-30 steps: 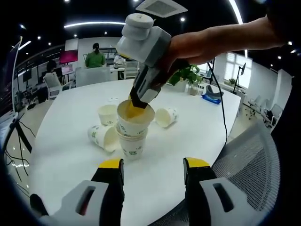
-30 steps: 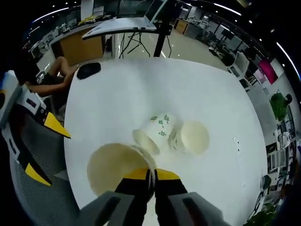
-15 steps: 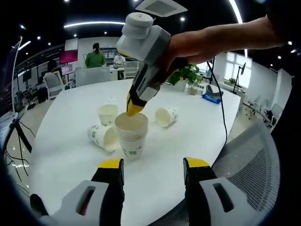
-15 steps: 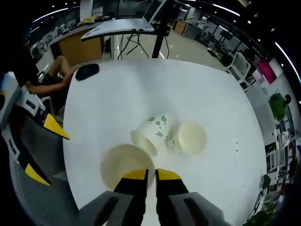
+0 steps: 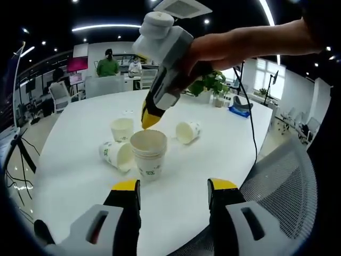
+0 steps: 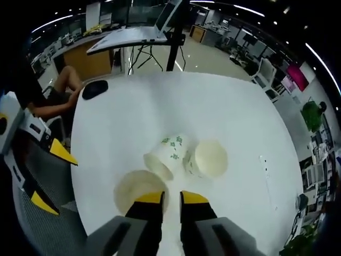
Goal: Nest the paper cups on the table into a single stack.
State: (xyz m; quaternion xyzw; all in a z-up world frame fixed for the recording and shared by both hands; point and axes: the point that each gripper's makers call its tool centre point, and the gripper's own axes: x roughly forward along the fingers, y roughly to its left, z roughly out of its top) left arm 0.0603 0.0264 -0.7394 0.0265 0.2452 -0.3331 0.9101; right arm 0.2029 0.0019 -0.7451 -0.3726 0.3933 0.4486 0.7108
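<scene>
Since the cups have to end as one stack, the round white table (image 5: 80,176) carries a started stack of nested paper cups (image 5: 148,154) near its middle, upright, mouth up, ready for more. My right gripper (image 5: 149,120) hangs just above that mouth, jaws a little apart, holding nothing, so I judge the last cup is already seated. My left gripper (image 5: 173,193) waits back at the table edge, jaws wide, empty. Loose cups remain: a tipped cup (image 5: 116,155) beside the stack, an upright cup (image 5: 122,129) behind it, a far tipped cup (image 5: 187,132) to the right. From the right gripper view the stack sits just ahead of my jaws.
</scene>
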